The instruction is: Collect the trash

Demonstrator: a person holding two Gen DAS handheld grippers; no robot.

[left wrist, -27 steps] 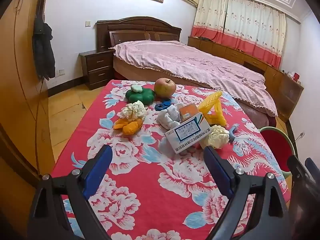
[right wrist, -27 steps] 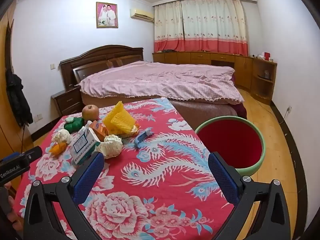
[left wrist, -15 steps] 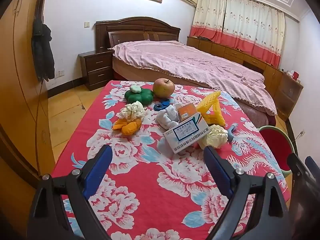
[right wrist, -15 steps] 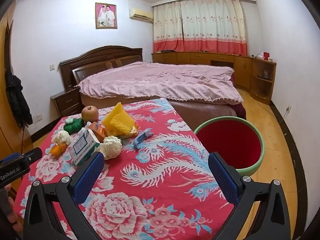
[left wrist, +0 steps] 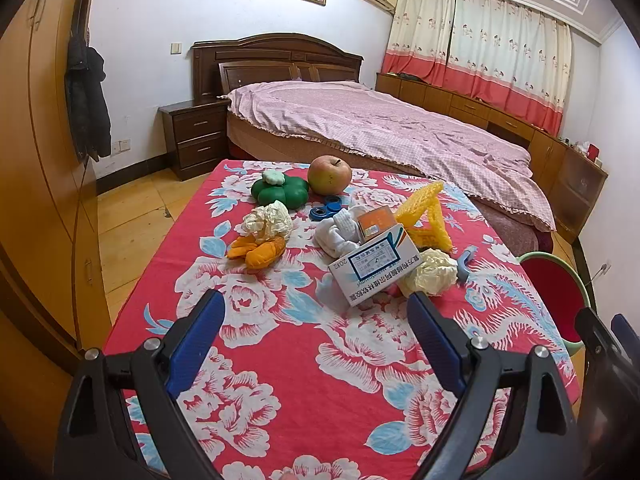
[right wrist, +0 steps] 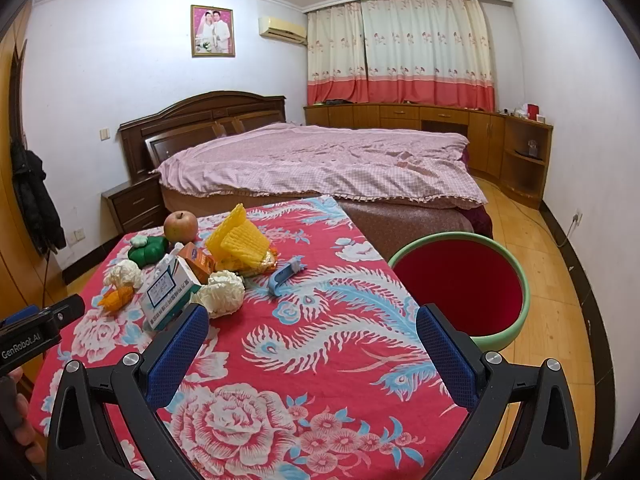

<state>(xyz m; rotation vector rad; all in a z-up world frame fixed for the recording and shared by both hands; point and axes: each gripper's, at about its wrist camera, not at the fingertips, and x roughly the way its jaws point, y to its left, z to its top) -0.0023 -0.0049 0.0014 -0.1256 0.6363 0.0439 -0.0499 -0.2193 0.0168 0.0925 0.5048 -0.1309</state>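
Note:
A heap of items lies on the red flowered tablecloth (left wrist: pixel 320 360): a white and blue medicine box (left wrist: pixel 374 266) (right wrist: pixel 170 294), two crumpled paper balls (left wrist: pixel 430 272) (left wrist: pixel 268 218), an orange carton (left wrist: pixel 376 222), yellow foam netting (left wrist: pixel 426 216) (right wrist: pixel 240 238), white socks (left wrist: pixel 338 232) and an orange peel (left wrist: pixel 258 250). My left gripper (left wrist: pixel 316 332) hovers open over the near cloth, short of the box. Open too, my right gripper (right wrist: pixel 312 334) hangs over the cloth's dragon print with nothing between its fingers. A green bin with a red inside (right wrist: pixel 460 280) stands right of the table.
An apple (left wrist: pixel 330 174), a green flower-shaped toy (left wrist: pixel 280 192), blue rings (left wrist: pixel 326 208) and a blue clip (right wrist: pixel 284 276) lie at the far side of the heap. A bed (right wrist: pixel 320 168) lies beyond the table, a wardrobe (left wrist: pixel 36 200) to the left.
Both grippers have crept slightly forward toward the heap. Nothing on the cloth has moved and both stay open.

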